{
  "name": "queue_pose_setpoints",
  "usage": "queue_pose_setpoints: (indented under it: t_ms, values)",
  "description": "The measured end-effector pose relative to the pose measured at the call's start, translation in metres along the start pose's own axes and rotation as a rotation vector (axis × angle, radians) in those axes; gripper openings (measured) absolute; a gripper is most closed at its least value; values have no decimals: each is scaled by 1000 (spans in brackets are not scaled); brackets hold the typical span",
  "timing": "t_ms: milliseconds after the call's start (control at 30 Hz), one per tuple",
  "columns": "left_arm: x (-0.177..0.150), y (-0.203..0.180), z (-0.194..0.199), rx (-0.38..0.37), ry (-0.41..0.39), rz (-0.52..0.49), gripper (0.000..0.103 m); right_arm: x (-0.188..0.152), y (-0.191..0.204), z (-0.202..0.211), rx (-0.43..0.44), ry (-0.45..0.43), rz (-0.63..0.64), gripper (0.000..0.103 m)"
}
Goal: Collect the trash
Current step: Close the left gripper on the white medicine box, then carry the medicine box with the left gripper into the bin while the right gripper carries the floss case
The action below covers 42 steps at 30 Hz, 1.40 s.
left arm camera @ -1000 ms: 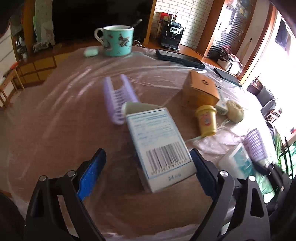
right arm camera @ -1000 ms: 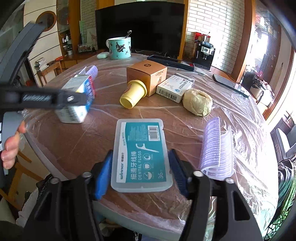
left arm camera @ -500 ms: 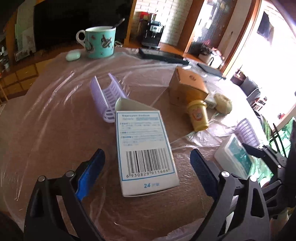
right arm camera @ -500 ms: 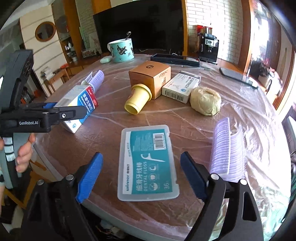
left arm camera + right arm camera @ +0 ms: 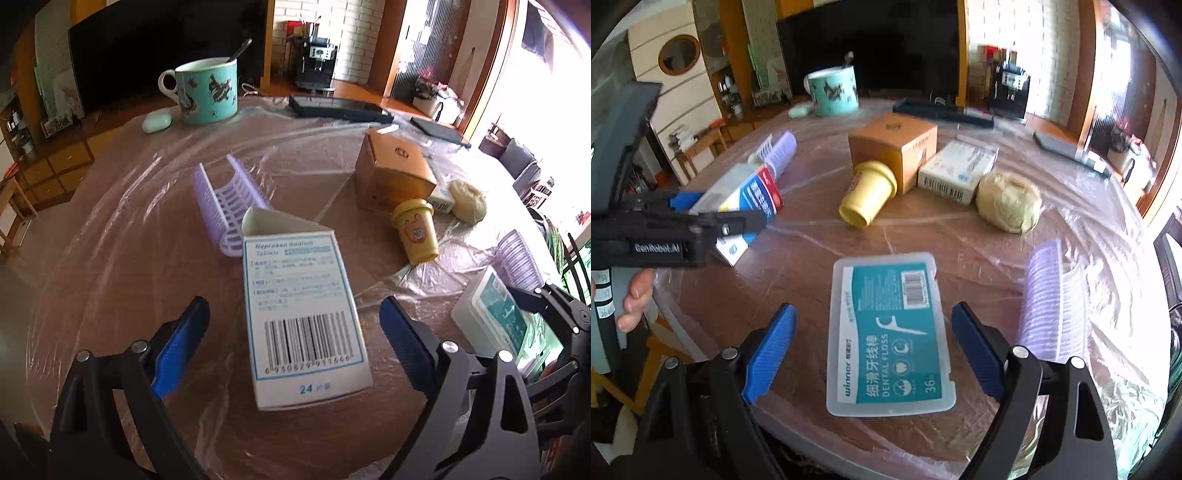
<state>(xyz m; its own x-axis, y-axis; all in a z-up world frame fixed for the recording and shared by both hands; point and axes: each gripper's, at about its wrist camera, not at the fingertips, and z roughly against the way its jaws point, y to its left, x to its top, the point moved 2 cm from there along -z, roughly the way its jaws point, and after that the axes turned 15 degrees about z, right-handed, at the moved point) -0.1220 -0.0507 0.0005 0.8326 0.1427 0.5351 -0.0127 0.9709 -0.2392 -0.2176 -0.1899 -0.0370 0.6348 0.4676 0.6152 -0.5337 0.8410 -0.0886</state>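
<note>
Right gripper (image 5: 873, 349) has let go of the clear plastic dental floss case (image 5: 889, 334); its fingers are now apart around it.
Left gripper (image 5: 294, 345) fingers apart around the open, empty white tablet carton (image 5: 303, 314); only the right view shows a hand (image 5: 637, 297); the teal mug (image 5: 205, 90) holds a spoon.

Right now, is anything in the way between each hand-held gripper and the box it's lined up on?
Nothing visible. The left hand-held gripper straddles the tablet box, jaws open, pads clear. The right hand-held gripper straddles the dental floss box, pads not touching.
</note>
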Motion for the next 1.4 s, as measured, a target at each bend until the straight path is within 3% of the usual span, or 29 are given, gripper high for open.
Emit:
queue_pose_setpoints:
  t_ms: [100, 133, 233, 400, 633, 1400]
  values:
    - [2, 0, -3, 2, 23, 10, 94, 2, 2, -2, -13, 13, 14, 84]
    - [3, 1, -5, 0, 31, 17, 94, 3, 3, -2, -25, 12, 17, 78]
    - [3, 2, -7, 6, 42, 26, 76, 5, 3, -2, -61, 15, 30, 56]
    - [-2, 2, -5, 37, 32, 7, 48, 6, 1, 1, -61, -2, 15, 54]
    - [-6, 0, 5, 3, 27, -1, 47, 9, -3, 11, -43, -48, -28, 54]
    - [-18, -21, 66, -109, -93, -47, 47, 6, 0, 49, -21, -139, -52, 54]
